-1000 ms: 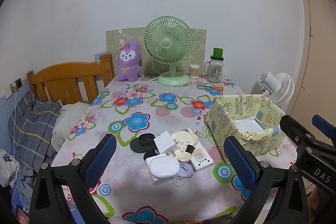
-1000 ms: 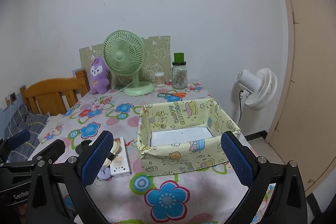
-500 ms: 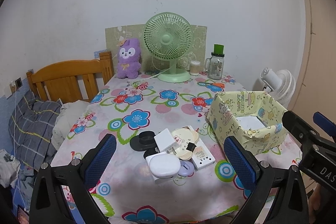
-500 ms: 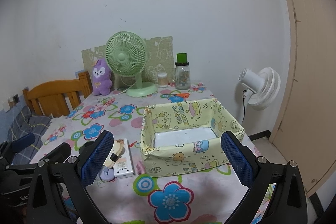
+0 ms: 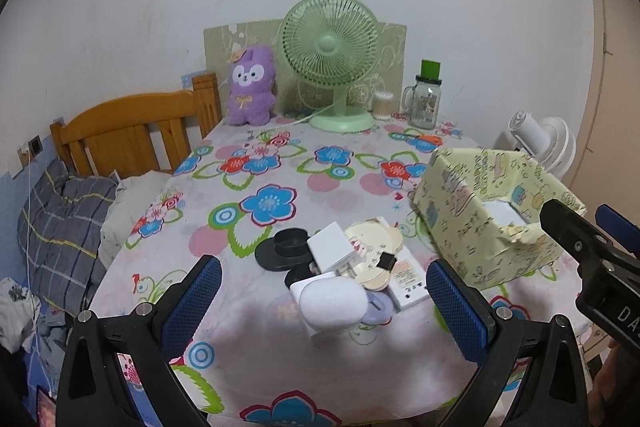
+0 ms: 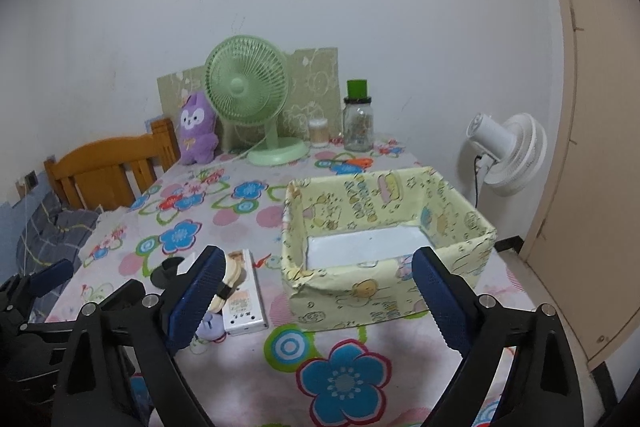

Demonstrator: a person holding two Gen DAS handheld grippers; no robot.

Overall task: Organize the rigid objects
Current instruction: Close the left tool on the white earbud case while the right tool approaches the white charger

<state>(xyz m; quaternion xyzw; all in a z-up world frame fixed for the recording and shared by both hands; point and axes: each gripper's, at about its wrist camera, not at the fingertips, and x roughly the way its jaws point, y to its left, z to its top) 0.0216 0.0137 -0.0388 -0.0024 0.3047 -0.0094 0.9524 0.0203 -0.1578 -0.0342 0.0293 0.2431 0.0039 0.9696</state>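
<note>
A pile of small rigid objects lies near the table's front: a white oval case (image 5: 334, 301), a white charger block (image 5: 334, 251), a black round base (image 5: 282, 249), a cream round compact (image 5: 372, 247), a white flat box (image 5: 408, 283) and a lilac disc (image 5: 378, 307). A yellow cartoon-print box (image 5: 480, 227) stands open to their right, and it also shows in the right wrist view (image 6: 384, 247). My left gripper (image 5: 320, 311) is open above the pile's near side. My right gripper (image 6: 316, 301) is open in front of the box. Both are empty.
A green desk fan (image 5: 330, 55), a purple plush (image 5: 250, 87), a jar with a green lid (image 5: 426, 95) and a small cotton-swab tub (image 5: 384, 105) stand at the table's back. A wooden chair (image 5: 132, 131) is at the left. A white floor fan (image 6: 508, 155) stands right of the table.
Both grippers have moved slightly forward and lower toward the table. The pile and the box look larger. Nothing was grasped.
</note>
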